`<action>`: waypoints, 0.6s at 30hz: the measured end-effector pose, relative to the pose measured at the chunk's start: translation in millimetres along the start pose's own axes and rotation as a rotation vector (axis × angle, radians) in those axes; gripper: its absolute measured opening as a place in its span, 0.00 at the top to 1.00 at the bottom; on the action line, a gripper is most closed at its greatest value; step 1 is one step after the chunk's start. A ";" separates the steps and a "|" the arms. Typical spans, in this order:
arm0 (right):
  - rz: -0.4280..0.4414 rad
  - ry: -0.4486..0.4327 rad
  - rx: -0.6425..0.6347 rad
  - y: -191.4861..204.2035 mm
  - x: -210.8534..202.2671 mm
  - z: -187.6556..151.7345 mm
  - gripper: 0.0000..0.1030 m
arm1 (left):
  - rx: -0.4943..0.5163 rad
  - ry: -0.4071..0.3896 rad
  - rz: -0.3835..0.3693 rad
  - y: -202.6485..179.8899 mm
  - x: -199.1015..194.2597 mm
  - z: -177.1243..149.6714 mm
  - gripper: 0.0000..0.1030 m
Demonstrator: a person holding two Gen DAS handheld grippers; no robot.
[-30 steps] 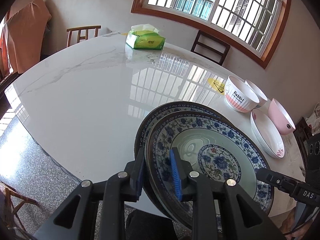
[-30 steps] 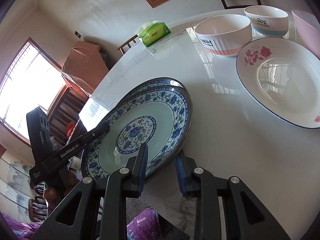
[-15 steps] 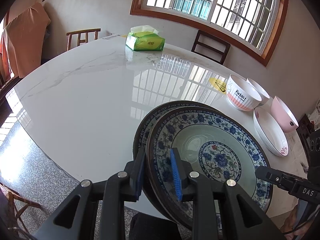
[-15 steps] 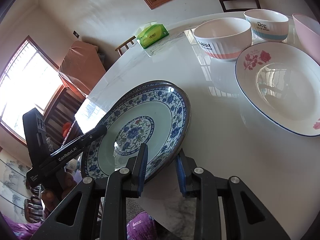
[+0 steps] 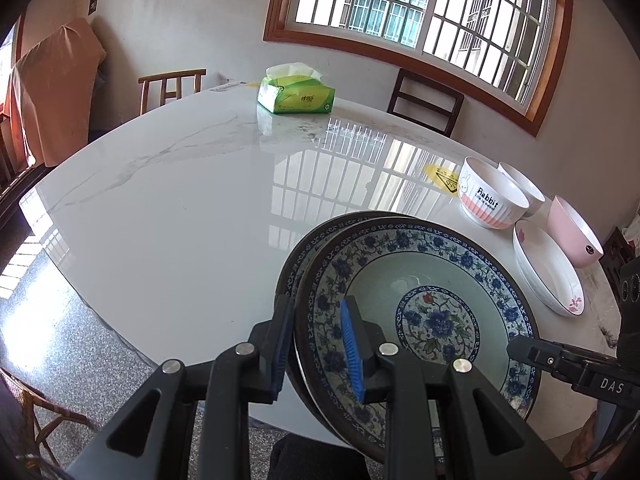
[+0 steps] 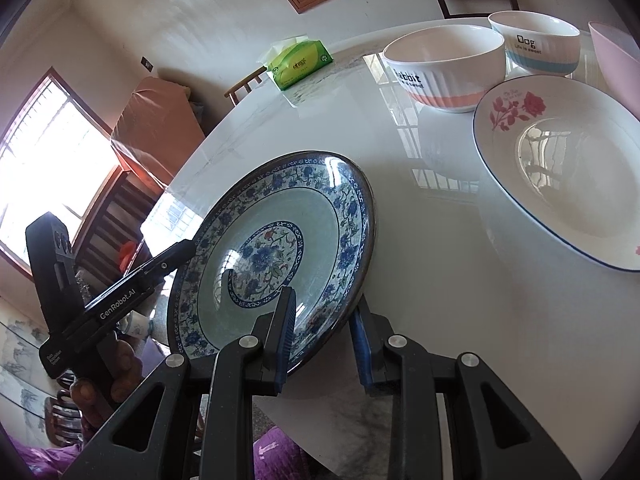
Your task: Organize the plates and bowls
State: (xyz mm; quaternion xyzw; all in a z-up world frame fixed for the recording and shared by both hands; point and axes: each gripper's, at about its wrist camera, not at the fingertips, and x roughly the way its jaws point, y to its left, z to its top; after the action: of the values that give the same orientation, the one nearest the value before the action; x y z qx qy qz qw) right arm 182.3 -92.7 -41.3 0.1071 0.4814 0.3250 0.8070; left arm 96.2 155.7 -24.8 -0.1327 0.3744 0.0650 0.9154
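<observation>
Both tongs, left [image 5: 316,344] and right [image 6: 326,336], pinch opposite rims of the tilted blue-and-white plate [image 5: 420,312], held over the table [image 5: 180,208] edge (another plate underneath); uneven release could chip either.

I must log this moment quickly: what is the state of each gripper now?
Left gripper: closed on the rim of the blue floral plates.
Right gripper: closed on the same plates' opposite rim.

Left black two-finger tongs [image 5: 316,344] and right black two-finger tongs [image 6: 326,336] are both angling downward, each clamping opposite rim edges of the blue-and-white patterned ceramic plate [image 5: 420,312].
</observation>
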 end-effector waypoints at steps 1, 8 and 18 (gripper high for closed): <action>-0.001 -0.001 -0.003 0.5 0.7 0.5 0.74 | -0.005 0.000 -0.004 1.2 -0.4 -0.1 0.76; -0.019 -0.013 -0.016 2.3 5.1 1.9 0.74 | -0.022 -0.016 -0.007 6.2 -7.1 -2.6 0.76; -0.094 -0.121 -0.054 -1.4 -7.4 4.5 0.64 | -0.039 -0.012 -0.012 12.0 -8.1 -4.3 0.76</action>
State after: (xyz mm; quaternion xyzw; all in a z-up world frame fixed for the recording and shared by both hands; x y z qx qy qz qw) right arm 184.3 -97.8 -34.4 0.0820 0.4275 0.2925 0.8514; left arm 85.0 165.8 -24.5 -0.1525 0.3668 0.0678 0.9152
